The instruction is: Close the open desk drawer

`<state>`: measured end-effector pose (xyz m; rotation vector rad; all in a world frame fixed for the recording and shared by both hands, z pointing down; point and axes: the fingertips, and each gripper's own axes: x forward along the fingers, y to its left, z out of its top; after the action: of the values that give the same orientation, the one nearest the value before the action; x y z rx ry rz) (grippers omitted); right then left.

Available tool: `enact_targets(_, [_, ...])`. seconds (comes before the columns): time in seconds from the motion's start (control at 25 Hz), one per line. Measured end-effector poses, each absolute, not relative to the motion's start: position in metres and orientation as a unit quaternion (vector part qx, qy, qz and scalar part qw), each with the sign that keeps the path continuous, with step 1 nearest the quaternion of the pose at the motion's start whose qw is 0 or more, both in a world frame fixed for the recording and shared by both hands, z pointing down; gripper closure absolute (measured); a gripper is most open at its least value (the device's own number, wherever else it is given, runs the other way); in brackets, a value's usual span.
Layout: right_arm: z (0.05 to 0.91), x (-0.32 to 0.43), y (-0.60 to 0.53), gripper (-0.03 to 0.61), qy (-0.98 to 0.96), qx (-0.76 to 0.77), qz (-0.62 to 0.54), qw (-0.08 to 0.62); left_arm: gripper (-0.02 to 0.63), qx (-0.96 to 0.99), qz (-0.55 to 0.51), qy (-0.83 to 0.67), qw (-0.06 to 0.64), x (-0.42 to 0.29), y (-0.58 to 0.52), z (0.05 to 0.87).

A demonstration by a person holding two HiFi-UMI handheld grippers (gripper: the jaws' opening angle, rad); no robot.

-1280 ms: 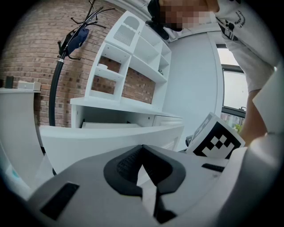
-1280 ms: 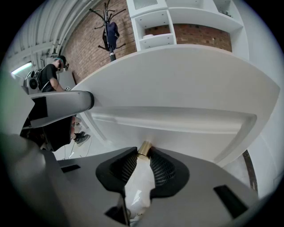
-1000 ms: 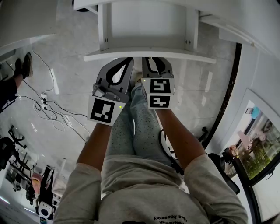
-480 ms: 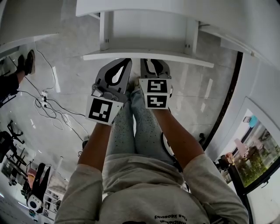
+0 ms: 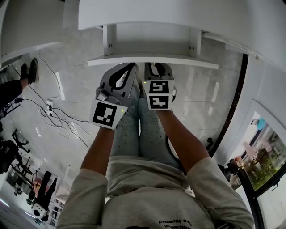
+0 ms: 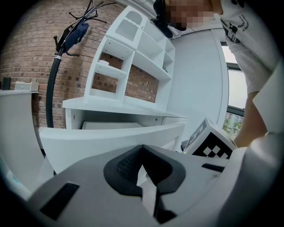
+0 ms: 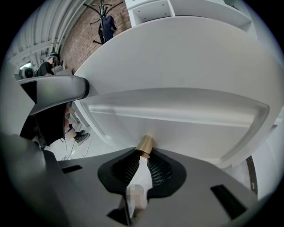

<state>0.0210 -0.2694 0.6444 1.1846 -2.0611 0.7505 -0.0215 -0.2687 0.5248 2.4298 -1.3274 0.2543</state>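
Note:
The white desk drawer (image 5: 152,44) stands partly out from under the desk top (image 5: 178,13), and its front panel (image 5: 152,61) faces me. My right gripper (image 5: 154,67) is shut on the small brass knob (image 7: 144,145) in the middle of the front panel (image 7: 186,137). My left gripper (image 5: 132,67) is right beside it on the left, shut and empty. Its tips (image 6: 143,147) sit close under the front panel (image 6: 111,139); contact cannot be told.
My knees (image 5: 134,134) are right under both grippers. Cables and a power strip (image 5: 49,107) lie on the floor at the left, near another person's shoes (image 5: 27,71). A white shelf unit (image 6: 133,57) stands on the desk, with a coat stand (image 6: 66,40) beside it.
Less of the drawer shows beyond the desk top than a second ago; it has slid inward. Both grippers have followed its front panel and kept their hold.

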Motion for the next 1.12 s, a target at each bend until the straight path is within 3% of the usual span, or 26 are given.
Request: enact_targets(1.12, [0.644, 0.022, -0.32, 0.494, -0.726, 0.502, 0.358, 0.306, 0.595, 0.877, 0.088, -0.431, 0.193, -0.027, -0.317, 0.527])
